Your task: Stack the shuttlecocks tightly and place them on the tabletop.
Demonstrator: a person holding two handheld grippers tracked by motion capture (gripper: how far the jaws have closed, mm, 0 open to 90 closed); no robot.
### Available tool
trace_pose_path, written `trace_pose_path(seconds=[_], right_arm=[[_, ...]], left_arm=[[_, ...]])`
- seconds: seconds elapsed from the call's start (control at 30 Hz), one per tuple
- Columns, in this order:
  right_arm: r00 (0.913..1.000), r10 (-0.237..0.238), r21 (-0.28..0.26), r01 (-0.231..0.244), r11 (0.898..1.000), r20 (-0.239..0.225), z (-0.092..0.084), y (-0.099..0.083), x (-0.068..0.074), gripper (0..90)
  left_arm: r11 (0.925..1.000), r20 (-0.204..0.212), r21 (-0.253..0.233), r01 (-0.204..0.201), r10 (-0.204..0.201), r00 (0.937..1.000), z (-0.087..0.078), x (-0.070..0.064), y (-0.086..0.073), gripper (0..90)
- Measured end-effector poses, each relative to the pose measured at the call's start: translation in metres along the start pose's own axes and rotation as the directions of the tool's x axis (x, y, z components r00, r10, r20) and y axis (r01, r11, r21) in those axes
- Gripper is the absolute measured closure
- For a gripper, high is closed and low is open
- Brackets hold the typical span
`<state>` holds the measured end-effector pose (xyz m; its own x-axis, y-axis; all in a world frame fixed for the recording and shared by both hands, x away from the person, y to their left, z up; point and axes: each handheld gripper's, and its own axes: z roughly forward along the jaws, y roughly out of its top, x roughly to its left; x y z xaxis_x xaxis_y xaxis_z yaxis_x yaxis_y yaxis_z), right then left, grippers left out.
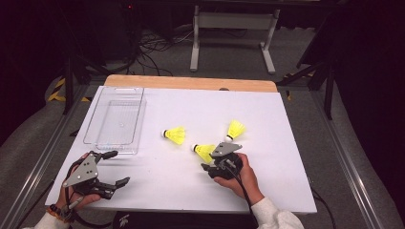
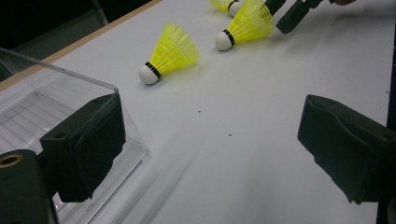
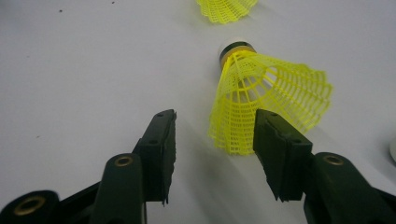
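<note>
Shuttlecocks, all 3, lie on the table, none in the clear tray; right gripper, half-open, reaches the nearest shuttlecock.

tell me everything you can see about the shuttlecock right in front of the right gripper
The shuttlecock is bright yellow, with a netted, plastic-looking skirt, a dark band and a white rounded tip. It lies on its side on the white table, tip pointing away from the right gripper, whose open jaws sit at the skirt's wide rim, not clamping it.
</note>
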<state>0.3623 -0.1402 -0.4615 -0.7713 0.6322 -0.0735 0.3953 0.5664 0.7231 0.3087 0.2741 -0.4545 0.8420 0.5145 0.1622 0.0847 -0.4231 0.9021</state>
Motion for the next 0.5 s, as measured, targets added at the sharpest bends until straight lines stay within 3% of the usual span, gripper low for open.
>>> trace_pose_path(seconds=[0.2,0.33,0.5], right_arm=[[0.9996,0.013,-0.005,-0.013,1.000,0.027,0.012,0.005,0.000,67.2],[0.9989,0.008,-0.023,-0.007,1.000,0.047,0.012,0.008,-0.001,87.0],[0.9979,-0.013,-0.041,0.016,0.999,0.063,0.009,0.010,-0.003,89.8]], left_arm=[[0.9999,0.000,-0.010,0.000,0.000,1.0000,0.000,-0.001,0.001,8.3],[1.0000,-0.002,-0.009,-0.004,0.004,1.0000,-0.001,-0.001,0.002,8.3],[1.0000,0.000,-0.008,-0.003,0.003,1.0000,0.000,-0.002,0.001,8.2]])
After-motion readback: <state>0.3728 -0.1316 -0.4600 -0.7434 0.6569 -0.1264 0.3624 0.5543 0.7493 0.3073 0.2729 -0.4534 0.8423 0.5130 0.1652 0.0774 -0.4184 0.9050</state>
